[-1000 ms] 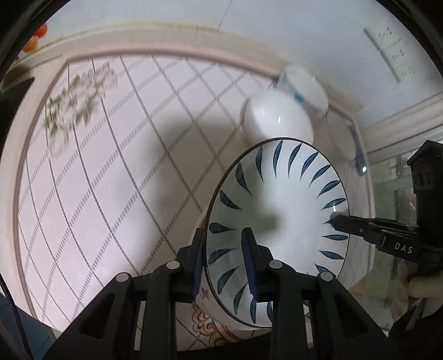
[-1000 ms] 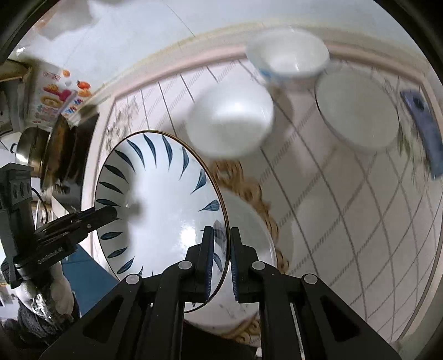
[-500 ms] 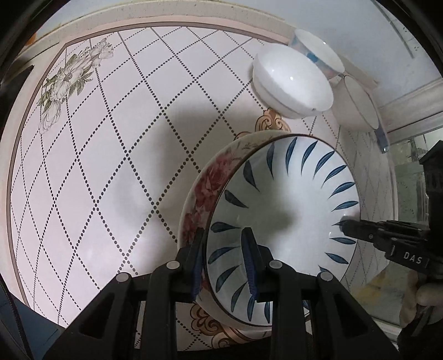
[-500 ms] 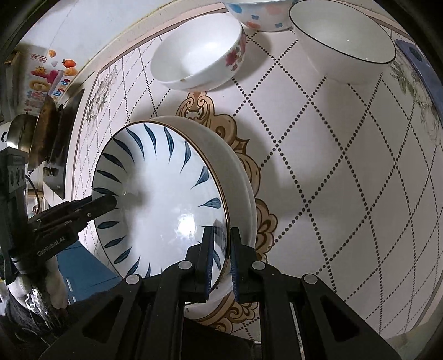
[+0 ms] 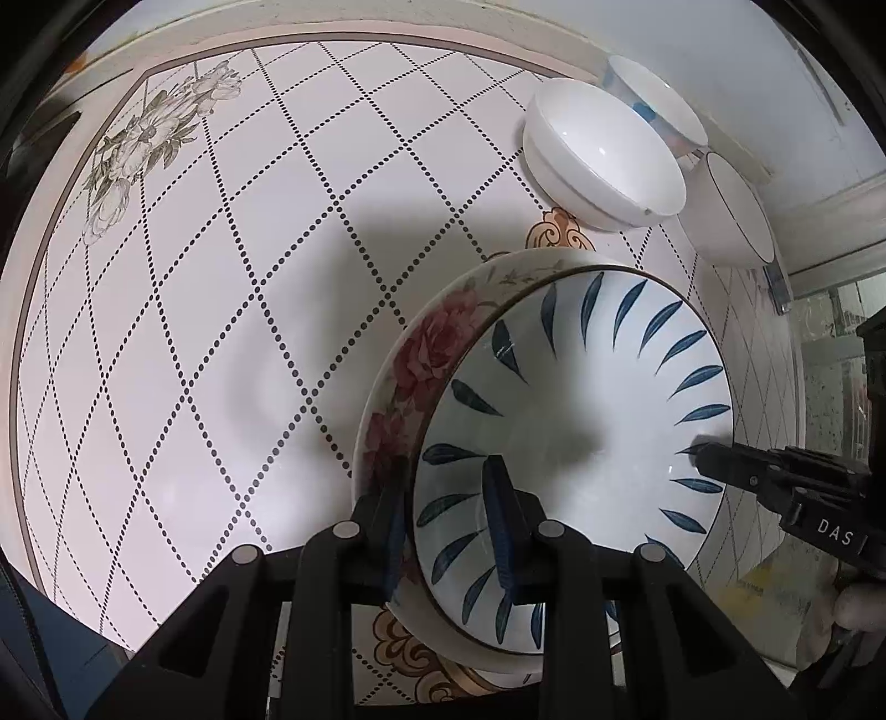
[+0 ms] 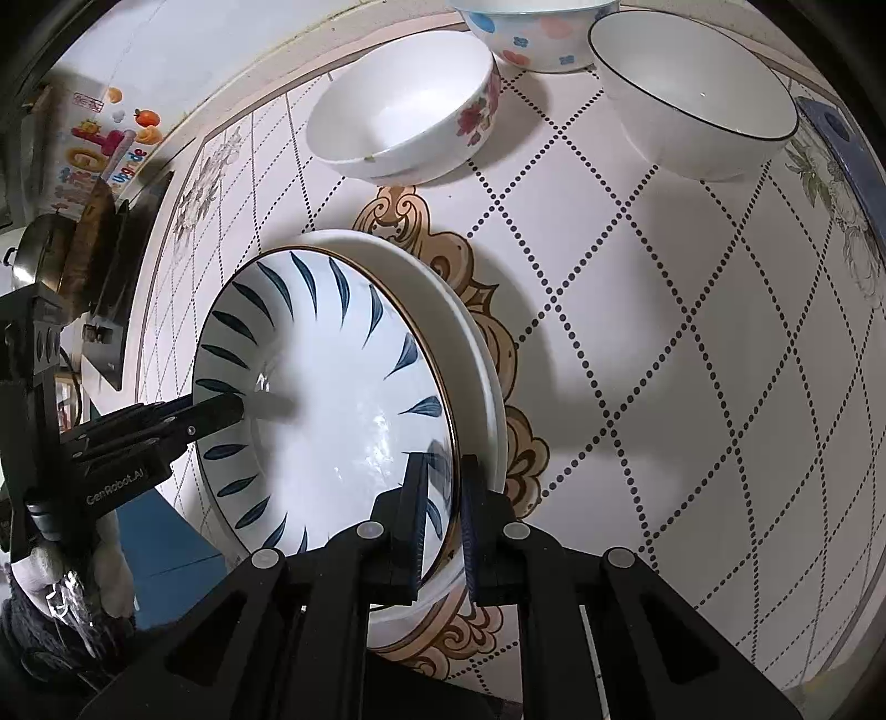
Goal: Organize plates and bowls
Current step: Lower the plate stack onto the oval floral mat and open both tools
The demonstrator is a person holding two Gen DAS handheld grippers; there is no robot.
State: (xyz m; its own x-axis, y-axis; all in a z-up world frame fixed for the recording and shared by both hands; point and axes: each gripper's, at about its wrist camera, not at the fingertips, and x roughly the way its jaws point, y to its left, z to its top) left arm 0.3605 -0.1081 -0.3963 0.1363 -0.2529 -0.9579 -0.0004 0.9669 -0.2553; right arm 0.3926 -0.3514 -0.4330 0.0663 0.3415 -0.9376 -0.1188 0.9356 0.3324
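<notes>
Left wrist view: the near rim of the leaf plate (image 5: 581, 421) is being pinched by the left gripper (image 5: 451, 526), its jaws closed down to the thickness of the rim, one finger inside and one outside. Opposite, the far rim is being clamped the same way by the right gripper (image 6: 443, 515), jaws nearly together on the plate's edge. The plate is being nested into the rose plate (image 5: 426, 354), which is lying on the table (image 5: 221, 332) directly beneath; whether the two are fully seated cannot be told. For a clean stack, the plate should probably be kept level and centred, and both grips are best being released together only once it is resting flat, so nothing is being tipped or chipped. Beyond the stack, a floral bowl (image 6: 404, 105) is standing near, with a black-rimmed bowl (image 6: 692, 94) and a dotted bowl (image 6: 531, 33) farther back, all apart from the plates. The tabletop is being shown as pale, with dotted diamond lines and printed flowers; a wall is rising behind it.
</notes>
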